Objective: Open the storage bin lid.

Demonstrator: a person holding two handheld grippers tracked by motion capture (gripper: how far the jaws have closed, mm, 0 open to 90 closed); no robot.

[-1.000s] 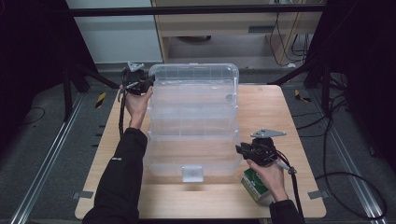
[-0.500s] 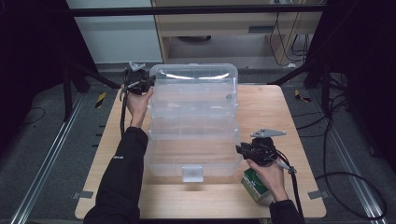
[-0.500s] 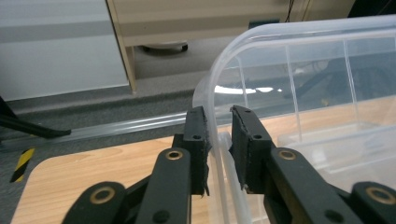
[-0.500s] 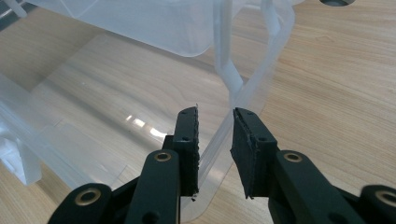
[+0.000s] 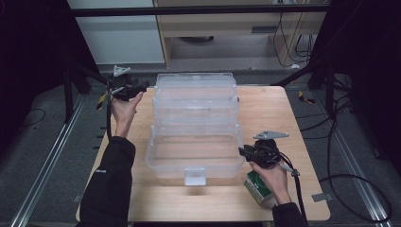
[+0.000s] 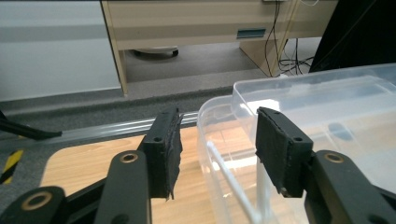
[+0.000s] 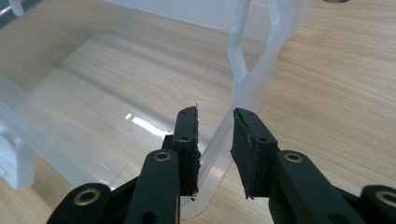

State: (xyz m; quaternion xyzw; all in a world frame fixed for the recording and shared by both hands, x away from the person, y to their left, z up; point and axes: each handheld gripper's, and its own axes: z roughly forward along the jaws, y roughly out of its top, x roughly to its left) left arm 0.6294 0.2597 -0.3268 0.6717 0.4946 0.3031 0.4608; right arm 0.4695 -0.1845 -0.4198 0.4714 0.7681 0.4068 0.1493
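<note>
Seen from above, our clear plastic box (image 5: 194, 142) lies opened out in the middle of the wooden table (image 5: 265, 109), its lid section toward the far edge and its deeper tray toward us, with a small white latch (image 5: 195, 176) at the near wall.

Our left gripper (image 5: 126, 88) is held at the far left corner of the box, just beside the lid and apart from it. Its jaws have just been opening and now stand spread. In the left gripper view (image 6: 215, 149) the rounded corner of the lid (image 6: 219, 112) shows between and beyond the pads, which do not press on it.

Our right gripper (image 5: 255, 152) sits at the near right corner of the tray. In the right gripper view (image 7: 215, 144) the thin clear wall (image 7: 243, 84) runs into the narrow gap between the two pads. The left pad (image 7: 187, 140) lies against it; whether the other pad also presses we cannot tell.

A green and white carton (image 5: 257, 188) lies on the table under our right hand (image 5: 274, 177).
</note>
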